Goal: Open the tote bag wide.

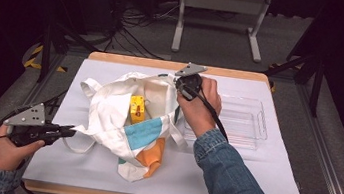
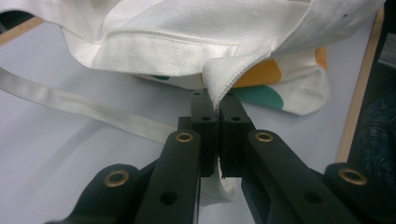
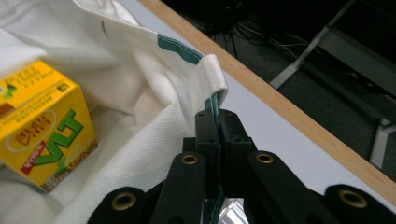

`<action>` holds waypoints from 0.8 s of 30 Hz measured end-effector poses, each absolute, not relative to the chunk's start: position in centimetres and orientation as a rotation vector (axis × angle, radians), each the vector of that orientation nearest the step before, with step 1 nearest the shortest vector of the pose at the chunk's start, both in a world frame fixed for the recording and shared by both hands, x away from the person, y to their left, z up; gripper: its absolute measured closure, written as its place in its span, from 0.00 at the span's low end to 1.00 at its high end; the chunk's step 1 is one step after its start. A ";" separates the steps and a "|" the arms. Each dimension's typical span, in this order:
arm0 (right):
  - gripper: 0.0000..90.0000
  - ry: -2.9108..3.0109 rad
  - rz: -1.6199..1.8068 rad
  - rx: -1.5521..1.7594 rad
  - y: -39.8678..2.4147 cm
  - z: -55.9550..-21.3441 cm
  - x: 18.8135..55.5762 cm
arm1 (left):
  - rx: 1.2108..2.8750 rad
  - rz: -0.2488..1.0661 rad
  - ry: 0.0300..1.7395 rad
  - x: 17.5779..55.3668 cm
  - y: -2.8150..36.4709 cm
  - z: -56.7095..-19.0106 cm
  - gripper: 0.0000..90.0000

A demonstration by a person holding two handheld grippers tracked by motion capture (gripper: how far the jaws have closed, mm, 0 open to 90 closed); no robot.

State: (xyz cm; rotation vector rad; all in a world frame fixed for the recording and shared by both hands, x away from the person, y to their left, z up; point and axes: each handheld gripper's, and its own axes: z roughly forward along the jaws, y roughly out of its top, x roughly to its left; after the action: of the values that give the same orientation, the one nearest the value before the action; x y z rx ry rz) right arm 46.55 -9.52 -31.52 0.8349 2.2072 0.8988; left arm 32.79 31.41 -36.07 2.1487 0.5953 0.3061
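A white cloth tote bag [image 1: 118, 110] with teal and orange patches lies open on the white table cover. Inside it stands a yellow drink carton [image 1: 137, 108], also close up as the yellow carton [image 3: 39, 123] in the right gripper view. My left gripper [image 1: 71, 129] is at the bag's left edge, shut on a fold of the bag's white rim [image 2: 219, 77]. At the bag's far right edge, my right gripper [image 1: 179, 89] is shut on the bag's rim with its teal trim [image 3: 212, 100]. The bag's mouth is stretched between both grippers.
A clear plastic tray [image 1: 242, 121] sits on the table right of the bag, just beyond my right hand. A loose white strap [image 2: 84, 107] trails across the cover near the left gripper. The wooden table edge [image 3: 289, 107] runs close behind the right gripper.
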 end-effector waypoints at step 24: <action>0.97 2.470 0.677 0.839 -5.9 -37.0 48.2 | 2.208 0.225 0.623 34.5 31.6 -38.8 0.97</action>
State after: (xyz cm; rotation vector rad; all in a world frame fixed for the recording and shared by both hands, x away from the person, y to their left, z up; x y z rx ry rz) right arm 48.18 -5.87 -36.96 0.8388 2.4696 0.6767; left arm 34.55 31.55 -38.81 2.2084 0.6233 0.2253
